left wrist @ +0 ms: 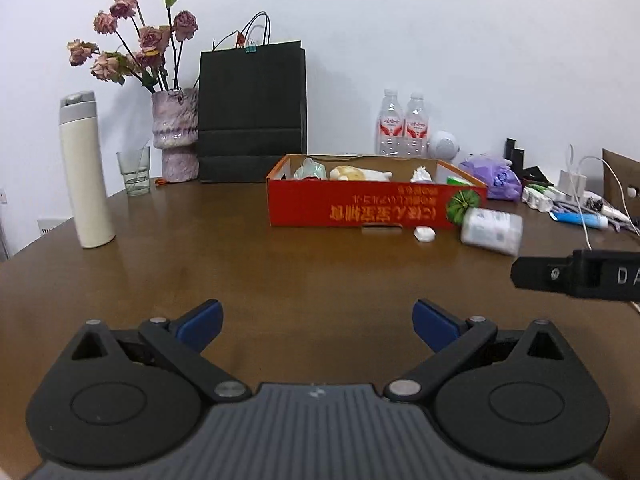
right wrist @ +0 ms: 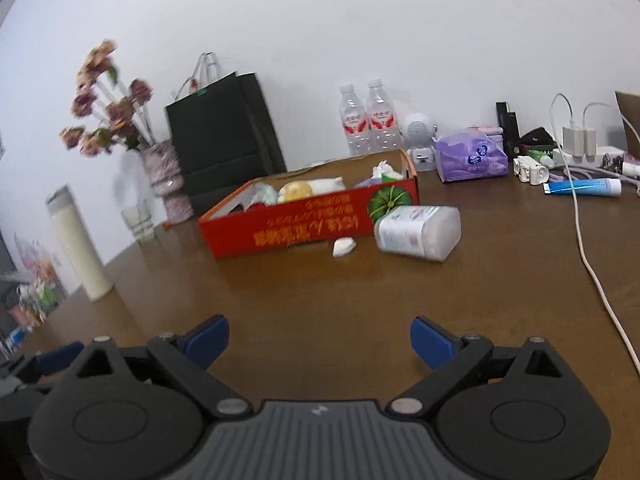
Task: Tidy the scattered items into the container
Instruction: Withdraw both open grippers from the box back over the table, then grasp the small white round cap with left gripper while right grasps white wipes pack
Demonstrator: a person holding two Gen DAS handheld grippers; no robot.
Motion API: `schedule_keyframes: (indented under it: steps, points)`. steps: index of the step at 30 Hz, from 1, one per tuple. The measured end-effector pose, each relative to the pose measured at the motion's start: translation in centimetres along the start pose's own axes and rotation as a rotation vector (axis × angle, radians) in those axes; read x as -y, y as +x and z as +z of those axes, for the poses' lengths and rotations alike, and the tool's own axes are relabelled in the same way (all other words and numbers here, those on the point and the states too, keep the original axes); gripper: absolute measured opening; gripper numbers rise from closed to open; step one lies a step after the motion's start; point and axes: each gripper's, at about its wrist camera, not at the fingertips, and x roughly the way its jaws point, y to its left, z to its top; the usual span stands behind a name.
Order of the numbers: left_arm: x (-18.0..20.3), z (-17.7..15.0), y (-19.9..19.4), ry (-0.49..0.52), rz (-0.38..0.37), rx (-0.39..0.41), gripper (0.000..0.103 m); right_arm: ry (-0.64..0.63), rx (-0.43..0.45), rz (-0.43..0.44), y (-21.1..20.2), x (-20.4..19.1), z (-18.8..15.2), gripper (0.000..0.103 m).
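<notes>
Left gripper [left wrist: 318,322] open, empty; red box [left wrist: 360,208] holds crumpled tissue [left wrist: 421,175].

We see a brown wooden surface [right wrist: 320,288] carrying a red box [right wrist: 308,220], a toppled white jar [right wrist: 418,232] just beside it, a small white piece [right wrist: 344,246], and a cream flask [left wrist: 86,172].

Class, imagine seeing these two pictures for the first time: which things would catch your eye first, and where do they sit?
The shallow red cardboard box in the middle of the brown wooden table, already holding some items, stands out first. Just in front of its right end lie a translucent white plastic jar on its side and a small white scrap. At the back left, a black paper bag stands beside dried pink roses.
</notes>
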Motion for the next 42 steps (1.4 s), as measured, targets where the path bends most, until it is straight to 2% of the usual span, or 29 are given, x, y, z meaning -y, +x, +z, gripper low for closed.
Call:
schedule_keyframes:
  steps: [2,4,7,12,14,15,17,19,20,22,23,25,28,29,31,35,37,39,40,42]
  points:
    - [0.5,-1.2,-0.3,0.016,-0.013,-0.007,0.103,-0.054,0.011,-0.004,-0.7,-0.8,-1.0,0.098]
    - [0.8,-1.6,0.2,0.016,-0.026,-0.050,0.103,-0.090,0.022,-0.023,-0.9,-1.1,-1.6,0.099]
    - [1.0,-1.4,0.8,-0.007,-0.056,-0.101,0.103,-0.071,-0.012,0.003,-0.3,-0.9,-1.6,0.099]
    - [1.2,1.4,2.3,0.024,-0.096,-0.059,0.103,-0.065,0.029,0.053,0.7,2.3,1.8,0.099]
    - [1.6,2.6,4.4,0.067,-0.146,-0.075,0.103,-0.009,0.046,0.048,2.6,5.7,4.1,0.099]
    - [2.0,3.2,5.9,0.103,-0.183,-0.107,0.103,0.012,0.021,0.031,3.8,7.1,5.3,0.099]
    - [2.9,4.3,8.8,0.153,-0.246,-0.170,0.100,-0.016,-0.009,0.001,6.3,9.2,7.3,0.098]
    - [3.6,5.5,11.4,0.142,-0.332,-0.185,0.095,-0.101,-0.006,-0.013,8.7,10.5,8.6,0.098]
    - [4.0,6.1,12.7,0.128,-0.369,-0.204,0.089,-0.121,-0.015,-0.009,9.8,11.0,9.0,0.098]
    - [5.0,7.1,15.7,0.105,-0.403,-0.244,0.081,-0.143,-0.060,0.007,12.3,11.9,9.5,0.096]
    - [5.6,7.5,17.1,0.099,-0.398,-0.251,0.075,-0.159,-0.086,0.019,13.5,12.1,9.6,0.095]
    - [6.7,8.1,19.4,0.100,-0.361,-0.244,0.073,-0.199,-0.121,0.027,15.2,12.0,9.5,0.093]
    - [7.8,8.7,22.0,0.095,-0.367,-0.249,0.069,-0.257,-0.148,0.037,17.1,11.4,9.1,0.090]
    - [7.9,8.8,22.6,0.096,-0.367,-0.251,0.068,-0.260,-0.150,0.034,17.7,11.3,9.0,0.086]
    - [8.6,8.9,23.6,0.105,-0.355,-0.242,0.068,-0.228,-0.135,0.043,18.2,11.6,8.8,0.086]
    - [9.9,8.5,24.8,0.104,-0.349,-0.242,0.068,-0.215,-0.118,0.020,17.4,11.9,8.4,0.078]
    - [10.7,8.4,25.1,0.119,-0.341,-0.236,0.062,-0.208,-0.115,0.016,16.7,12.1,8.3,0.076]
    - [11.4,8.3,25.3,0.135,-0.331,-0.226,0.045,-0.191,-0.113,0.019,16.2,12.5,8.3,0.074]
    - [11.5,8.3,25.5,0.138,-0.325,-0.225,0.043,-0.188,-0.113,0.021,16.1,12.6,8.2,0.074]
    - [11.6,8.5,25.8,0.131,-0.313,-0.225,0.030,-0.195,-0.112,0.020,16.0,12.6,8.2,0.073]
